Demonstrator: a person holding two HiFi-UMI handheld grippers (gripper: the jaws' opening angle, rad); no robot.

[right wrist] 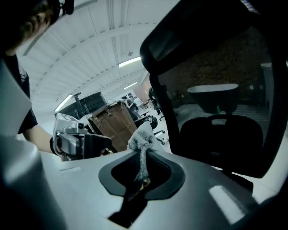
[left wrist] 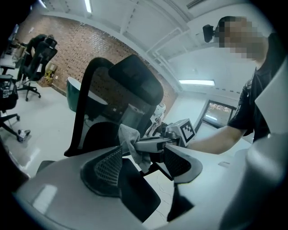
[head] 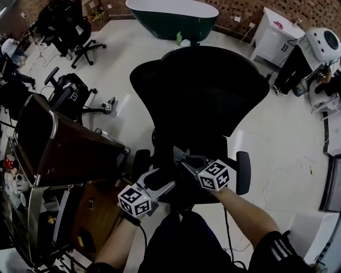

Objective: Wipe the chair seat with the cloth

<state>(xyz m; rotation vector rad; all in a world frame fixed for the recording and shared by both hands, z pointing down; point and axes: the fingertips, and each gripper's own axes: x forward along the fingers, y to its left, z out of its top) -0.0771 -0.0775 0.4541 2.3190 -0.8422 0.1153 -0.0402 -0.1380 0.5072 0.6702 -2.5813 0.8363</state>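
Observation:
From above, the black office chair (head: 202,90) stands right in front of me, its dark seat (head: 208,143) under both grippers. My right gripper (head: 180,155) is over the seat's front, and in its own view the right gripper (right wrist: 141,177) is shut on a grey cloth (right wrist: 141,143) that sticks up between the jaws. My left gripper (head: 162,184) is just beside it, nearer me. Seen from the left, the left gripper (left wrist: 144,164) stands open, jaws wide apart. Beyond them the cloth (left wrist: 131,143) hangs from the right gripper's fingers (left wrist: 155,144), before the chair's backrest (left wrist: 135,81).
A brown cart (head: 64,144) stands close on the left of the chair. Other office chairs (head: 72,32) are at the back left, a dark green bathtub (head: 173,16) behind the chair and a white cabinet (head: 274,32) at the back right. The armrest (head: 243,171) flanks the seat.

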